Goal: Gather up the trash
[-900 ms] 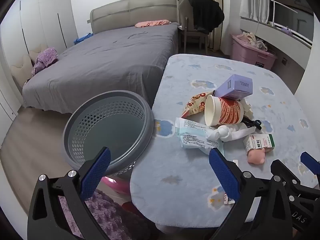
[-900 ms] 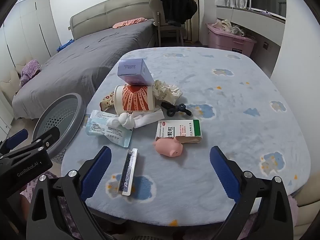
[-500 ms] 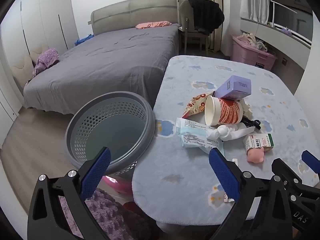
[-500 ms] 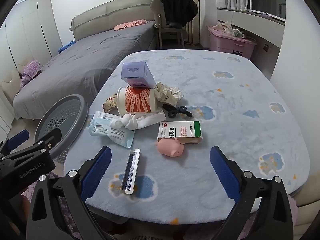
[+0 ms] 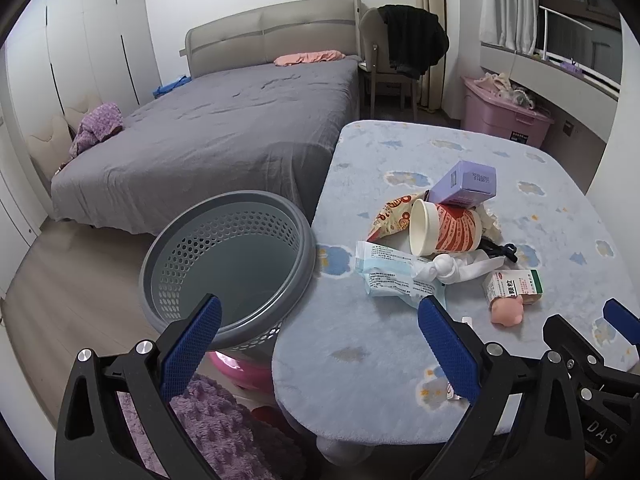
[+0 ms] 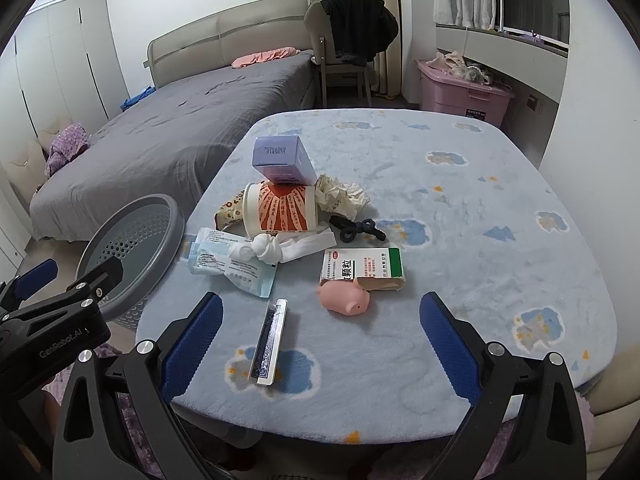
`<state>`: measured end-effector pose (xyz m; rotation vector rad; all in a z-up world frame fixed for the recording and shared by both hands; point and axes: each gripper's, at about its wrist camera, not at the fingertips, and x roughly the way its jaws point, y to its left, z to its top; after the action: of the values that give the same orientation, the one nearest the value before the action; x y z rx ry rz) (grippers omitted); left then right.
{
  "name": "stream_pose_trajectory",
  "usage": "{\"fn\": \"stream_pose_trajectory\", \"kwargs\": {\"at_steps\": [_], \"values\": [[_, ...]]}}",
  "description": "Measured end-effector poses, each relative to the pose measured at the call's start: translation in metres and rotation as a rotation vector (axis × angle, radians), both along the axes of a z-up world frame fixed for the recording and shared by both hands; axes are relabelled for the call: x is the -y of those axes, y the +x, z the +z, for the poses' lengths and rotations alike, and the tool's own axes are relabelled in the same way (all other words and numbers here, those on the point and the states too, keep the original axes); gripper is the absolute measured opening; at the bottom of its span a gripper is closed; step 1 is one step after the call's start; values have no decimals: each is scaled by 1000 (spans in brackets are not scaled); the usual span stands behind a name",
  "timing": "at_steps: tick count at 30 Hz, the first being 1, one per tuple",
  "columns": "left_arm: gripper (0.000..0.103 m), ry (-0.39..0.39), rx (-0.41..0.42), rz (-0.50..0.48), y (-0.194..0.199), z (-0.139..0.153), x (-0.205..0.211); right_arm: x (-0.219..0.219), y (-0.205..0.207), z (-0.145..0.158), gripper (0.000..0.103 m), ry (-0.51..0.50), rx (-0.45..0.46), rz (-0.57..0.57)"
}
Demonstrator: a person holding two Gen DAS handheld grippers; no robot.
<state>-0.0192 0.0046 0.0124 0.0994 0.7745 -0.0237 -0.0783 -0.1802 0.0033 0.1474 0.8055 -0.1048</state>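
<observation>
Now, nothing picked yet: I'm lining up for the first grab.

My left gripper and right gripper both hang released and empty at the table's near edge. The trash sits heaped mid-table: paper cup, purple box, mask packet, medicine carton. The grey basket waits just beside the table's left edge. Next, I judge, reach forward and close on one piece.

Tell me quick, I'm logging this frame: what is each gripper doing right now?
Left gripper: open, holding nothing, above the basket edge.
Right gripper: open, holding nothing, over the table.
</observation>
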Motion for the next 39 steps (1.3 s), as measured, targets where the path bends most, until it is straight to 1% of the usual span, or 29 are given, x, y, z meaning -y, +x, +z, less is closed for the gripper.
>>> {"fn": "stream_pose_trajectory", "kwargs": {"at_steps": [12, 39], "values": [[97, 2, 10, 5, -8, 3, -5, 0, -6, 3, 94, 1, 12, 1], [97, 5, 12, 5, -11, 5, -5, 0, -10, 5, 94, 0, 20, -1]]}}
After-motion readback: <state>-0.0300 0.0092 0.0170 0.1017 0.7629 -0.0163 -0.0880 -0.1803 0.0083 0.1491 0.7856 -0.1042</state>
